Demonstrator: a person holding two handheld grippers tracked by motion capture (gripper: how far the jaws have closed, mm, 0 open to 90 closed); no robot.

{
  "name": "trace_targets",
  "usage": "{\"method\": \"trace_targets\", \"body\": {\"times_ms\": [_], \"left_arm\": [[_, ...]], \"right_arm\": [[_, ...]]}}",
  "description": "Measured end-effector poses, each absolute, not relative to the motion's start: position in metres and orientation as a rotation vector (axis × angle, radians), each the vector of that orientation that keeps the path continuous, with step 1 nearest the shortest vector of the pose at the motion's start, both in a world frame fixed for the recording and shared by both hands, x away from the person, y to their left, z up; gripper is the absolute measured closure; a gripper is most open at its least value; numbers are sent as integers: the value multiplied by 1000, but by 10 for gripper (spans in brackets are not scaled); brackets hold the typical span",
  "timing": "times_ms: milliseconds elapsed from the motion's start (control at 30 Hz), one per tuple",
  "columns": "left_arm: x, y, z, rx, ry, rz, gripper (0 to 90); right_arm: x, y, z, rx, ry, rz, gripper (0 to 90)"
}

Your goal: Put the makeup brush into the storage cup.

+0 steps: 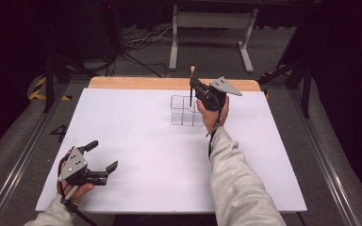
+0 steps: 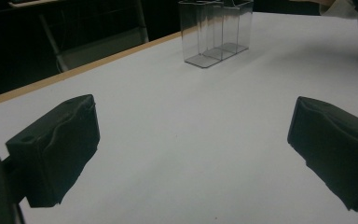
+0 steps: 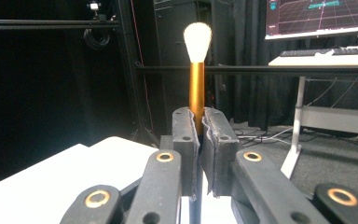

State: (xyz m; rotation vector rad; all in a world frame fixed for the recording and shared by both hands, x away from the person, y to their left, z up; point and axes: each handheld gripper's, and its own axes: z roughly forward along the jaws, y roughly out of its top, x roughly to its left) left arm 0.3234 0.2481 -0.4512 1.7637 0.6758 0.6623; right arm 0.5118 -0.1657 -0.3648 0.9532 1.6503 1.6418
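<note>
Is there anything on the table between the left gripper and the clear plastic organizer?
No. In the high view, bare white table lies between the left gripper and the clear organizer; the left gripper view agrees.

The bench (image 1: 136, 141) has a white top with a strip of pale wood (image 1: 136, 83) along its far edge. Around it the room is dark — black walls, black curtains. The floor (image 1: 207, 56) is grey, with a tangle of cables (image 1: 141, 42) lying beyond the bench. Past the far edge stands a grey metal frame (image 1: 212, 33) on two splayed feet. Yellow-and-black hazard tape (image 1: 40, 89) marks the floor off the bench's left corner. Metal rails (image 1: 19, 160) run along both sides. In the right gripper view a lit monitor (image 3: 319, 16) glows above a keyboard (image 3: 324, 52) on a white desk (image 3: 321, 60), far ahead and off to the right.
</note>
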Motion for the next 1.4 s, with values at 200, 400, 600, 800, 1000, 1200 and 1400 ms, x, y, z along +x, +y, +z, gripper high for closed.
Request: {"method": "trace_targets", "body": {"times_ms": [200, 400, 600, 800, 1000, 1200, 1400], "left_arm": [[320, 251, -452, 1763, 687, 665, 29], [317, 252, -452, 1756, 683, 670, 29], [317, 253, -451, 1755, 679, 670, 29], [318, 251, -451, 1754, 674, 666, 30], [317, 253, -449, 1748, 666, 665, 29], [316, 253, -449, 1750, 667, 663, 30], [316, 252, -450, 1757, 670, 663, 30]], "right_arm": [[512, -164, -375, 983, 1667, 1631, 848], [509, -164, -384, 1008, 1685, 1632, 848], [507, -165, -388, 1010, 1691, 1626, 848], [506, -160, -391, 1009, 1717, 1626, 847], [505, -156, -392, 997, 1729, 1609, 847], [504, -156, -390, 995, 1729, 1614, 847], [505, -158, -390, 996, 1723, 1616, 846]]}}
